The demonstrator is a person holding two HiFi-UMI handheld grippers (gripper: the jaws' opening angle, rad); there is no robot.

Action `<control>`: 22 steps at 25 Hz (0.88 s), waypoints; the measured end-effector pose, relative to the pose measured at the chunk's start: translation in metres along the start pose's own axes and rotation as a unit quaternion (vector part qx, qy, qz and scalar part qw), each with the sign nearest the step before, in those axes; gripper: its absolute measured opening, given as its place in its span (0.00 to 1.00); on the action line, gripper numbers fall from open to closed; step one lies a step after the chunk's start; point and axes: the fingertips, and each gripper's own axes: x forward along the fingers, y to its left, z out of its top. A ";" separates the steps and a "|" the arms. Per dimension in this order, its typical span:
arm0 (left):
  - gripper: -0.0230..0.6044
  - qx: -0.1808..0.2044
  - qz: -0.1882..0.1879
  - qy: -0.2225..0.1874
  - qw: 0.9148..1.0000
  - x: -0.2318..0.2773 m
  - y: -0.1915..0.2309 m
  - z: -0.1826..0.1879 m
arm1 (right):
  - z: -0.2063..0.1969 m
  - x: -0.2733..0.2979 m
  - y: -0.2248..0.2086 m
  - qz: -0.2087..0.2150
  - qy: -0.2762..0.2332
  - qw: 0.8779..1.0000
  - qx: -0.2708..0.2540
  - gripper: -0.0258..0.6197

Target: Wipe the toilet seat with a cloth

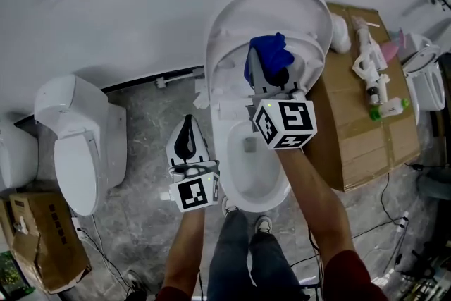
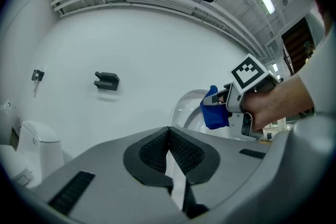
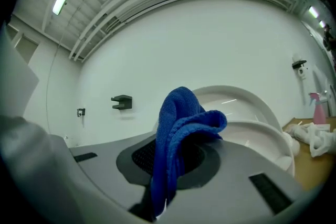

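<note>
Currently the wiping step looks to be in hand. The right gripper (image 1: 266, 67) has its jaws clamped on a bunched royal-blue knitted cloth (image 1: 270, 51) and holds it before the white oval plastic toilet seat (image 1: 224, 46), which stands raised with its lid above the open white ceramic bowl (image 1: 280, 183). Whether cloth touches plastic I cannot tell. The left gripper (image 1: 187, 127) hangs beside the bowl, jaws together on nothing. Next, I judge, the cloth needs pressing flat and sweeping along the seat's curve, with a firm grip so it doesn't slip out.
</note>
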 end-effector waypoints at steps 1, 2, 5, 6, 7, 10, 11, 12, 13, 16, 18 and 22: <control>0.06 -0.001 -0.004 0.000 1.000 0.002 -0.005 0.000 | 0.002 -0.003 -0.007 -0.004 -0.002 1.000 0.000 0.13; 0.06 -0.002 -0.008 0.000 1.000 0.004 -0.010 0.000 | 0.004 -0.005 -0.014 -0.009 -0.004 1.000 -0.003 0.13; 0.06 -0.006 -0.021 -0.002 1.000 0.011 -0.023 -0.001 | 0.007 -0.014 -0.038 -0.024 -0.006 1.000 -0.005 0.13; 0.06 -0.007 -0.025 -0.003 1.000 0.013 -0.027 -0.001 | 0.007 -0.016 -0.045 -0.030 -0.006 1.000 -0.005 0.13; 0.06 -0.008 -0.029 -0.004 1.000 0.015 -0.030 -0.002 | 0.007 -0.019 -0.053 -0.036 -0.005 0.999 -0.005 0.13; 0.06 -0.011 -0.039 -0.004 0.999 0.023 -0.042 -0.007 | 0.003 -0.026 -0.079 -0.055 -0.002 0.998 -0.004 0.13; 0.06 -0.011 -0.043 -0.002 0.999 0.025 -0.046 -0.009 | 0.001 -0.029 -0.089 -0.063 -0.001 0.998 -0.002 0.13; 0.06 -0.011 -0.046 -0.001 0.999 0.027 -0.050 -0.011 | -0.001 -0.031 -0.099 -0.070 0.001 0.998 0.001 0.13; 0.06 -0.010 -0.048 0.000 0.999 0.029 -0.054 -0.013 | -0.003 -0.034 -0.110 -0.077 0.002 0.997 0.003 0.13; 0.06 -0.006 -0.052 0.004 0.999 0.032 -0.064 -0.019 | -0.013 -0.040 -0.137 -0.086 0.012 0.996 0.006 0.13; 0.06 -0.004 -0.049 0.007 0.999 0.034 -0.070 -0.023 | -0.018 -0.043 -0.146 -0.082 0.018 0.996 -0.009 0.13; 0.06 -0.002 -0.045 0.011 0.999 0.039 -0.087 -0.030 | -0.030 -0.049 -0.164 -0.080 0.027 0.996 -0.029 0.13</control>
